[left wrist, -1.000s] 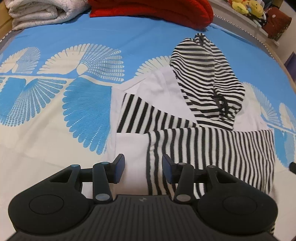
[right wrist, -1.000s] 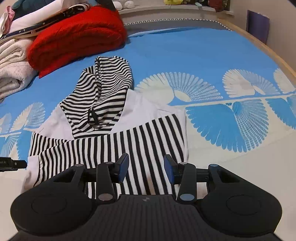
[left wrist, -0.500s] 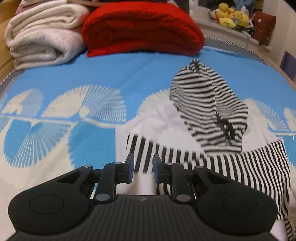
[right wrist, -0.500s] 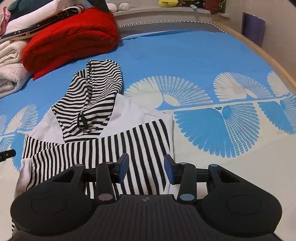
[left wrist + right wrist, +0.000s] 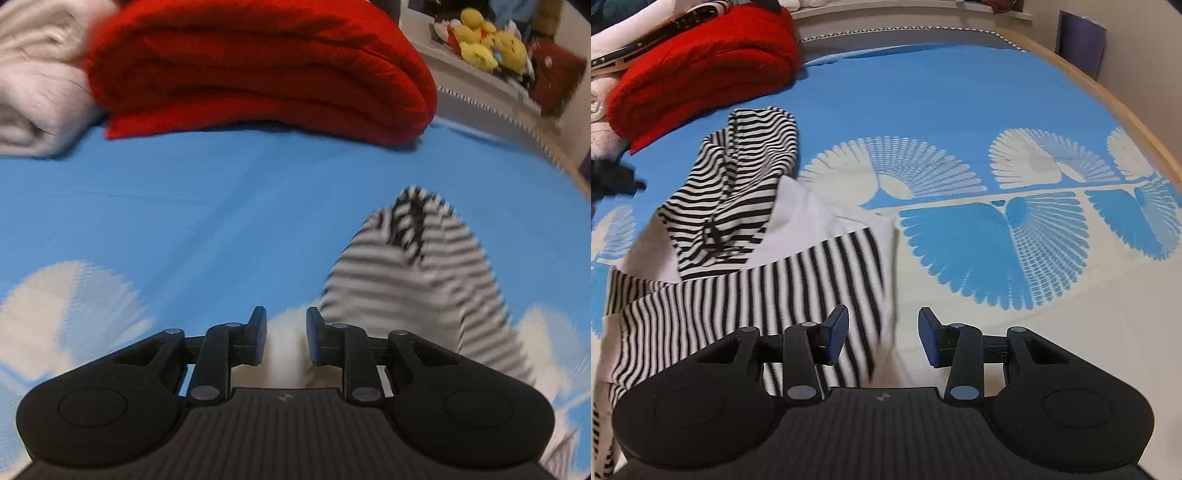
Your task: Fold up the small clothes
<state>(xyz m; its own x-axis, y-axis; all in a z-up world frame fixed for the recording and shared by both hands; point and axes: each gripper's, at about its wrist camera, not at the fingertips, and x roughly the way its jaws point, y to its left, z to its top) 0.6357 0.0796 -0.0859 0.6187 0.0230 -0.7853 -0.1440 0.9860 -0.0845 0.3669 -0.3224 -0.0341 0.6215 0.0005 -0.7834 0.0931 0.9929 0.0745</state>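
A small hooded top lies flat on the blue patterned bed, with a white body (image 5: 812, 218), a striped hood (image 5: 738, 177) and a striped sleeve folded across (image 5: 738, 295). My left gripper (image 5: 284, 334) hovers just left of the blurred hood (image 5: 417, 273), and its jaws are narrow and opening. Something white shows in the gap, but I cannot tell if it is cloth or bed print, and nothing is pinched. In the right wrist view that gripper is a dark blur (image 5: 617, 181). My right gripper (image 5: 882, 332) is open over the top's right edge.
A folded red blanket (image 5: 258, 70) and a cream blanket (image 5: 37, 85) lie at the head of the bed. Plush toys (image 5: 487, 48) sit on a shelf beyond. The bed's wooden edge (image 5: 1126, 114) runs along the right, with bare sheet (image 5: 1071, 332) beside the top.
My left gripper swept forward from the folded sleeve toward the hood and red blanket, and its jaws narrowed. My right gripper shifted a little, so the top's right edge now lies between its fingers.
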